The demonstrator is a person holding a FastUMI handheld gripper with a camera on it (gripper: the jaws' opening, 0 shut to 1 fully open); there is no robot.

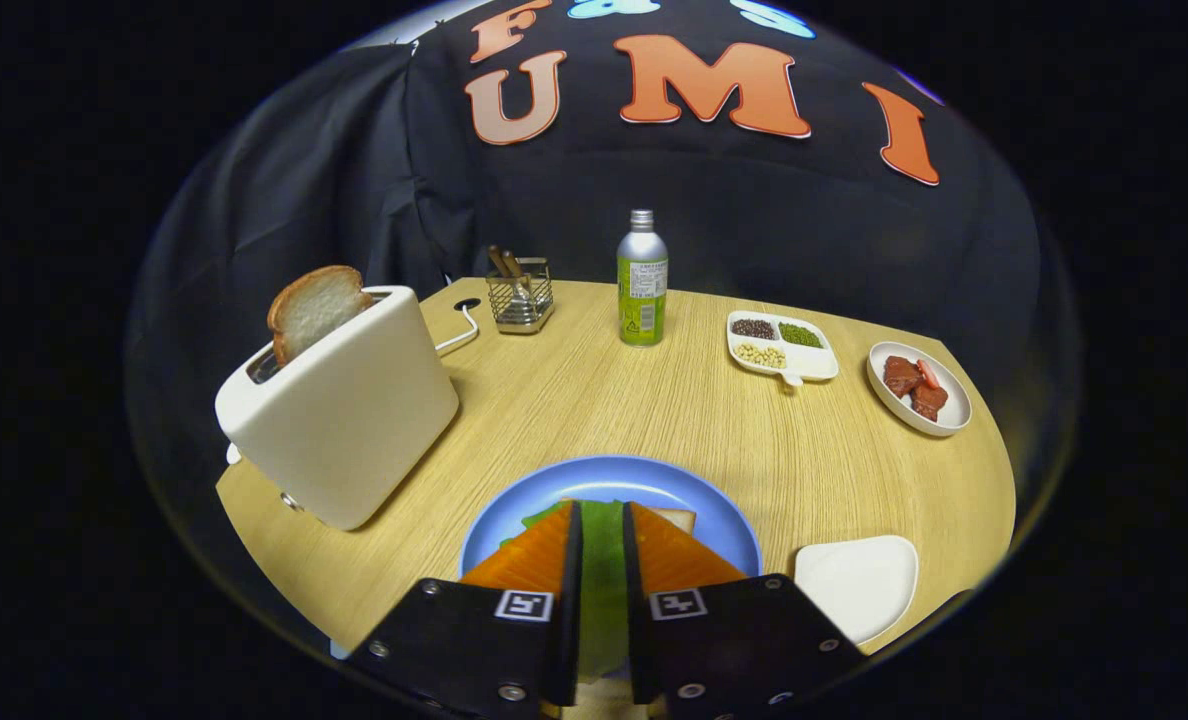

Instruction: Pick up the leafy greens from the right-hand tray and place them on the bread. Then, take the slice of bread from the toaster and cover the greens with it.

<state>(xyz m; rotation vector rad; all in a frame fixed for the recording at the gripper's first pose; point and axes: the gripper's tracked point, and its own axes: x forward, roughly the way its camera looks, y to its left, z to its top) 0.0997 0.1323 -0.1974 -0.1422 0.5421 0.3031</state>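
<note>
The tool [602, 540] hovers low over the blue plate [609, 478], its fingers drawn close with the leafy greens [602, 560] between them; whether both pads press the leaf I cannot tell. The greens lie over the bread [676, 517] there, likely being set down. Ahead to the left, the toaster [339, 420] holds the slice [314, 308], nothing blocking it. The white tray [859, 582] sits just right.
</note>
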